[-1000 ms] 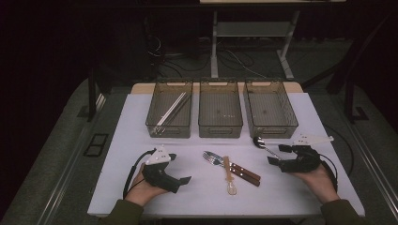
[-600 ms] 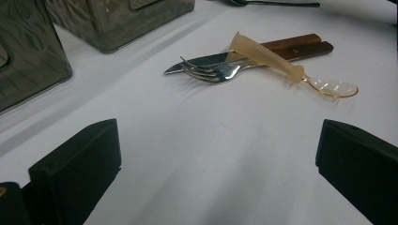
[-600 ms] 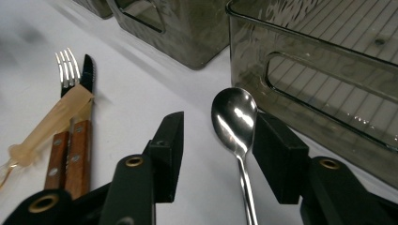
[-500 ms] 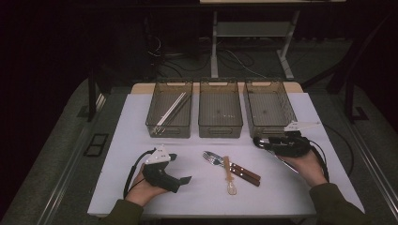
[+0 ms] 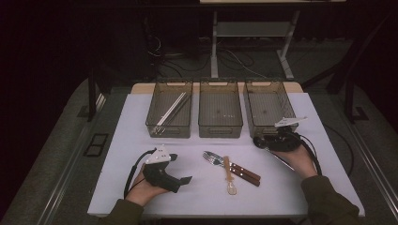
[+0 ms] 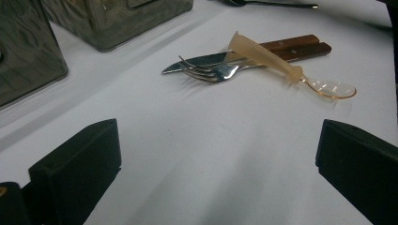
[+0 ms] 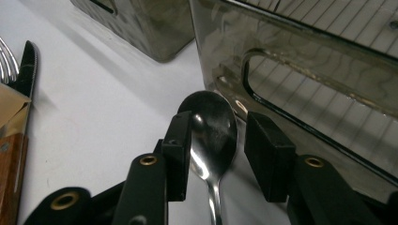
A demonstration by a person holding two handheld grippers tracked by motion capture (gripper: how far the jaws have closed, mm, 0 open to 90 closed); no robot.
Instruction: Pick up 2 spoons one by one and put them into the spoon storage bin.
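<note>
I hold the right gripper (image 7: 213, 154) low at the near wall of the right-hand smoked clear plastic bin (image 5: 268, 108), toward the table's right edge. Its jaws have just been closing; they now flank the bowl of a polished steel spoon (image 7: 211, 136), left pad touching, right pad with a thin gap, so I cannot tell if it is clamped. The left gripper (image 6: 216, 164) rests released near the front edge of the white table (image 5: 122, 154), over bare surface. Mid-table lie a wooden-handled fork (image 6: 220, 71), a wooden-handled knife (image 6: 199, 60) and a translucent amber plastic spoon (image 6: 281, 65), crossed and touching.
</note>
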